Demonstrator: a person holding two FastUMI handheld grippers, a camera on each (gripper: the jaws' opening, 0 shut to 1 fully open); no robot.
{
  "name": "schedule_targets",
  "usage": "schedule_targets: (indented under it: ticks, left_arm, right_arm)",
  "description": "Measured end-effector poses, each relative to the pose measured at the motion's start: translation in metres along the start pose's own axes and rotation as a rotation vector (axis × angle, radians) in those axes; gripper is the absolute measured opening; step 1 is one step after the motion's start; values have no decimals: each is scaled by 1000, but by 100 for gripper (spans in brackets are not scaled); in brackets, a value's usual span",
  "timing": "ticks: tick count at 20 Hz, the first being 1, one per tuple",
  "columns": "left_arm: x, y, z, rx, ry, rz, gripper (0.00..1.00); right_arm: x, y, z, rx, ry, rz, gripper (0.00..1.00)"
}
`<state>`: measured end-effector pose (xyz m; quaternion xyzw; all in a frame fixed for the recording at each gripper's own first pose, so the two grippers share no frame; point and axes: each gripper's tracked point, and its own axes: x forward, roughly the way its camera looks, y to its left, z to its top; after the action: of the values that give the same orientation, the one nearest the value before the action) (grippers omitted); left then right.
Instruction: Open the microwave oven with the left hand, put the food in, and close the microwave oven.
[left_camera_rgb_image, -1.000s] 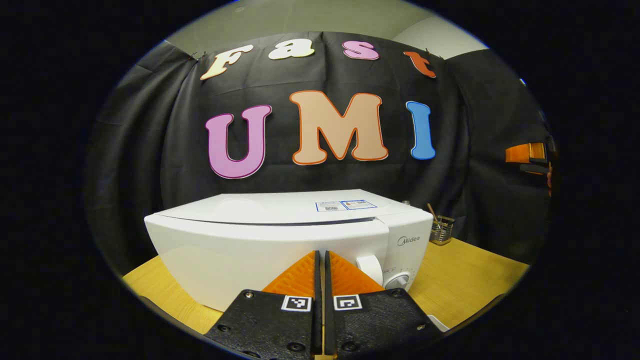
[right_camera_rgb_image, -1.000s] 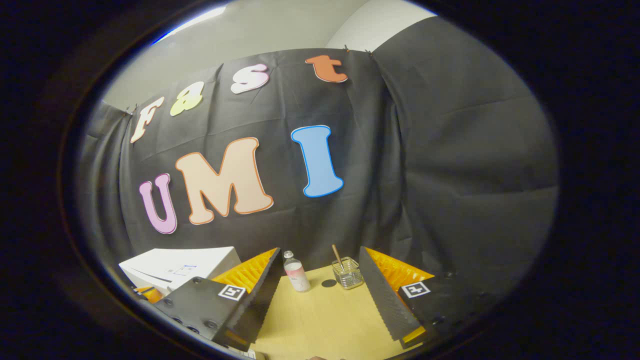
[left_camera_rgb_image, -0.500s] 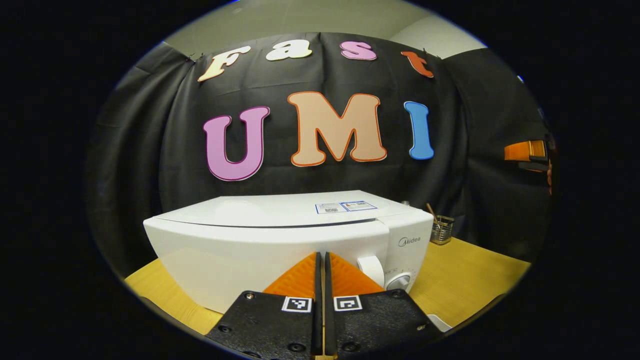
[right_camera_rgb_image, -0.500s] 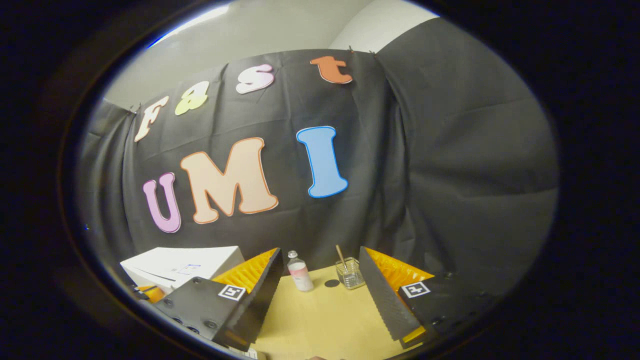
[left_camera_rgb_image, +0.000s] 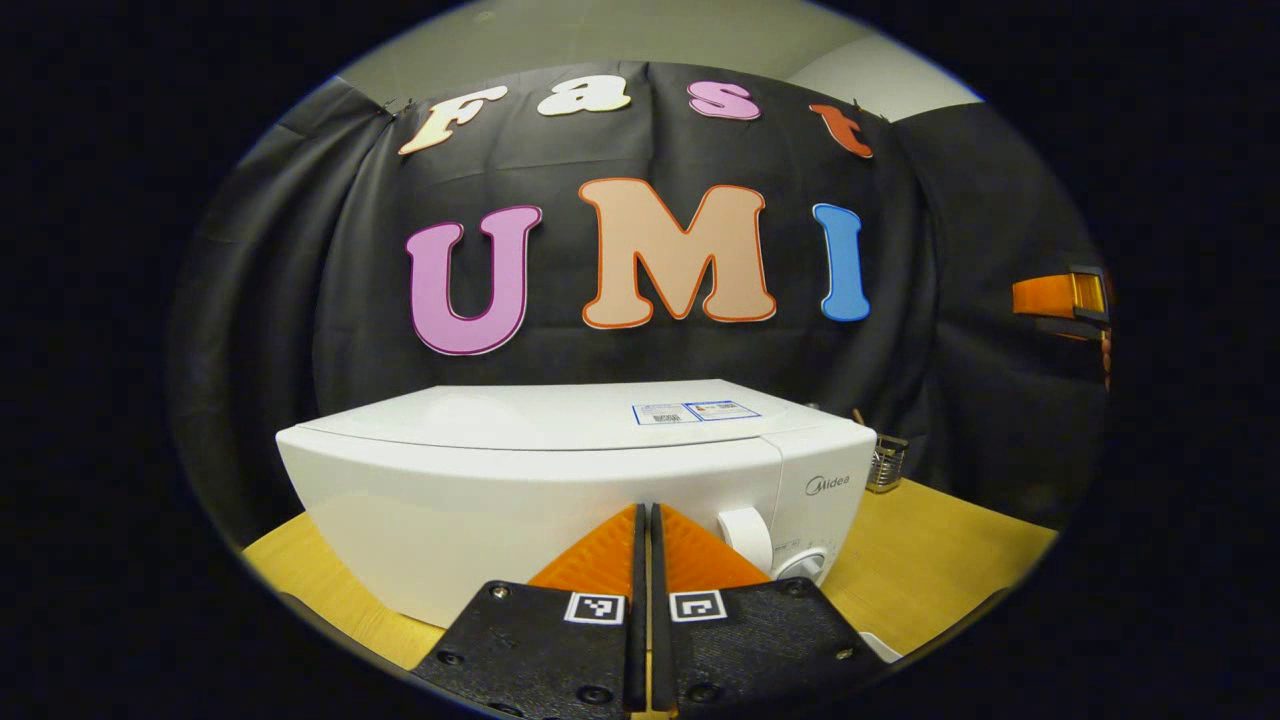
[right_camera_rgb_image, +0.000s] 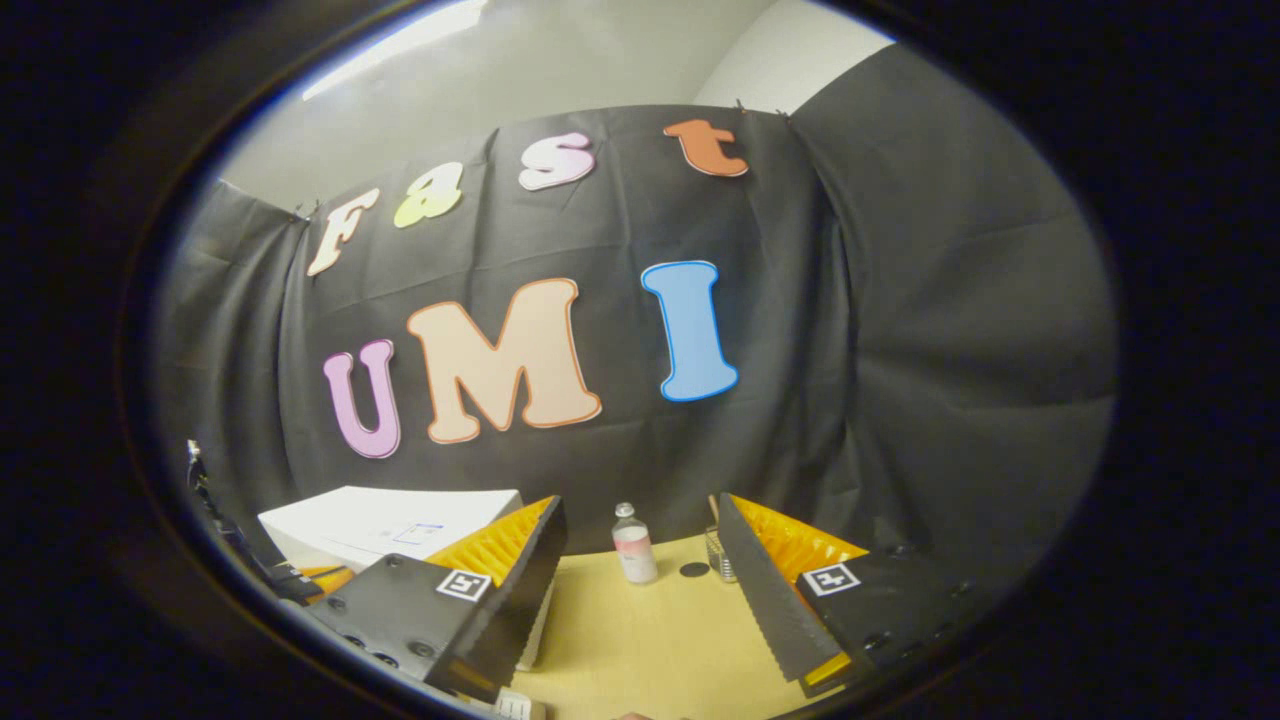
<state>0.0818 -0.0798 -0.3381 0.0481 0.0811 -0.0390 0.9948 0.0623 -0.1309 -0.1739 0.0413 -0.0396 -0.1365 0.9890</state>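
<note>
My left hand-held gripper (left_camera_rgb_image: 645, 520), its fingers pressed together on nothing, points at the white microwave oven (left_camera_rgb_image: 560, 490) just ahead on the wooden surface (left_camera_rgb_image: 930, 550). The door is flush and closed, so opening has not begun. The risk as I judge it: the front shows no handle I can make out, only a round white button (left_camera_rgb_image: 745, 535) and a dial (left_camera_rgb_image: 805, 565) just right of my fingertips. A push that lands off the button could turn the dial instead, or shove the whole oven back on the smooth top.

My right hand-held gripper (right_camera_rgb_image: 640, 545) is held wide apart and carries nothing; the food does not appear between its fingers. Beyond them stand a small bottle (right_camera_rgb_image: 633, 545) and a glass holder (right_camera_rgb_image: 716, 552) near the black cloth, the oven's top (right_camera_rgb_image: 400, 525) off to the left. Swinging that way carelessly could tip the bottle.

The oven is glossy white, curved in front, stickers (left_camera_rgb_image: 695, 411) on its lid.
</note>
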Motion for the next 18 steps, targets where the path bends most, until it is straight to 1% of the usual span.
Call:
schedule_targets:
  ticks: [1, 2, 4, 5, 6, 8, 9, 10, 11, 12, 13, 14, 15, 17, 18]
  left_arm:
    - [-2, 5, -1, 15, 14, 23, 5]
    - [-4, 6, 1, 24, 15, 30, 7]
    - [-12, 2, 11, 5, 12, 22, 7]
    - [-19, 0, 16, -11, 12, 15, 10]
    - [-25, -1, 24, -20, 6, 14, 10]
    - [-38, 1, 43, -17, -18, 19, 14]
    - [-45, 3, 52, -10, -28, 24, 20]
    - [-52, 4, 60, -3, -33, 33, 22]
    - [-60, 7, 67, 0, -39, 42, 32]
    - [-69, 9, 73, -8, -45, 49, 34]
    - [-76, 10, 78, -28, -51, 54, 45]
    - [-83, 12, 84, -51, -59, 56, 52]
    - [-91, 15, 92, -68, -75, 68, 67]
    - [-106, 31, 103, -79, -99, 120, 98]
    - [-113, 37, 108, -76, -106, 139, 95]
  right_arm:
    - [-2, 4, 1, -6, -4, 9, 97]
    - [-3, 8, 2, -12, -10, 20, 97]
    - [-7, 19, 4, -18, -15, 50, 97]
    - [-10, 26, 3, -20, -12, 70, 97]
    - [-11, 32, 1, -25, -8, 90, 97]
    - [-16, 43, 2, -38, -8, 126, 96]
    - [-19, 47, 2, -42, -11, 141, 96]
    - [-22, 52, 2, -43, -10, 159, 96]
    - [-25, 58, 2, -41, -8, 181, 92]
    - [-29, 64, 1, -40, -4, 205, 92]
    - [-33, 69, 0, -41, 1, 226, 92]
    - [-35, 72, 0, -44, 4, 241, 92]
    - [-36, 73, 0, -49, 5, 248, 92]
    - [-39, 77, 1, -64, -2, 255, 91]
    - [-41, 79, 0, -72, -4, 261, 91]
